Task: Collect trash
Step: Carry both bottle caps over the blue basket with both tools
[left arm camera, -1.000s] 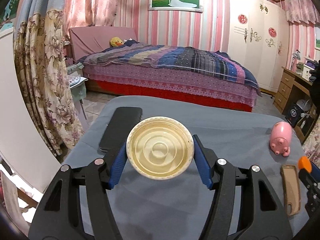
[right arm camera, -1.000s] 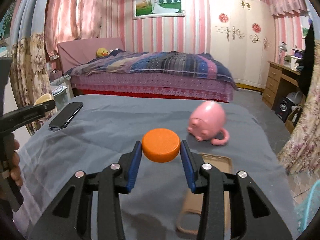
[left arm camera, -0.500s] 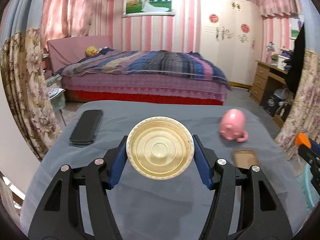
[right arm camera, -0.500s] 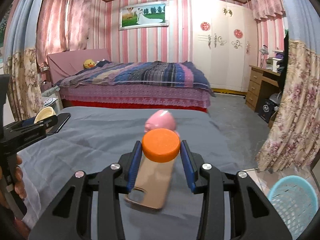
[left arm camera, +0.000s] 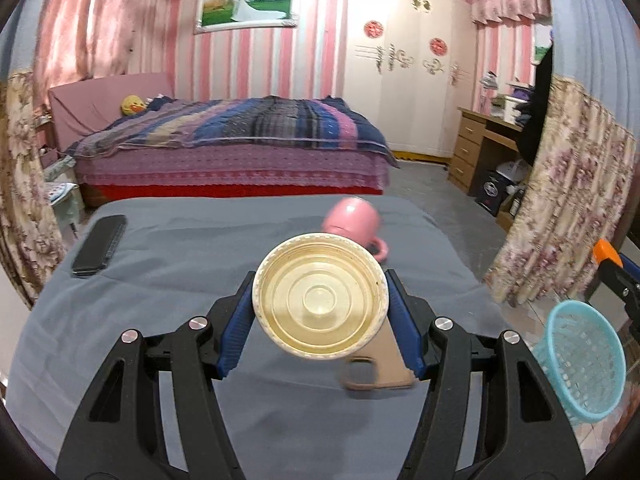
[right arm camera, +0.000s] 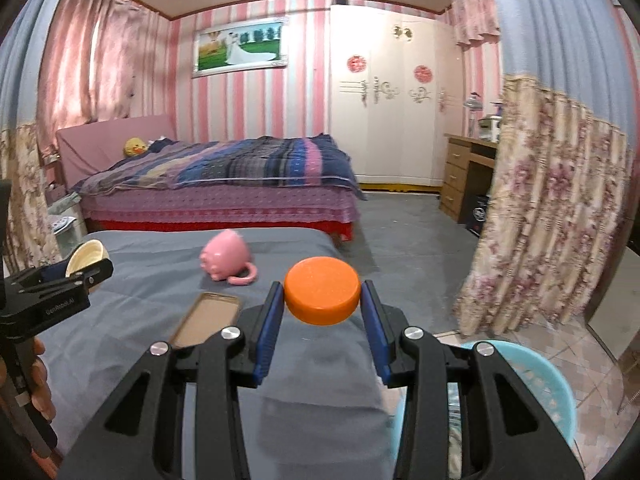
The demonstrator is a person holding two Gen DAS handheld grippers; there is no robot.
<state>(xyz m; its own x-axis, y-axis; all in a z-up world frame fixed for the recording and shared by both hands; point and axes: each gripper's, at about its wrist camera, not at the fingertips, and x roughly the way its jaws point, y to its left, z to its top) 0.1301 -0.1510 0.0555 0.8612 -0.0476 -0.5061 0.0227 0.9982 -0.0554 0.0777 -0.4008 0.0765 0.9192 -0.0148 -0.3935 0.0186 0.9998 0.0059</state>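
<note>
Left gripper [left arm camera: 321, 312] clamps cream lid [left arm camera: 320, 296], underside facing camera.

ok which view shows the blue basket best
The left wrist view: the blue basket shows whole beside the table, rim and mesh wall clear. In the right wrist view the right gripper covers most of it, leaving part of the rim.

two grippers: left gripper [left arm camera: 320, 312], right gripper [right arm camera: 322, 300], one cream lid [left arm camera: 320, 295], one orange cap [right arm camera: 322, 290], one pink pig mug [right arm camera: 226, 256], one tan phone case [right arm camera: 207, 314], one black phone [left arm camera: 100, 245], one blue basket [left arm camera: 580, 360], one grey-covered table [left arm camera: 160, 240], one bed [left arm camera: 240, 152]
</note>
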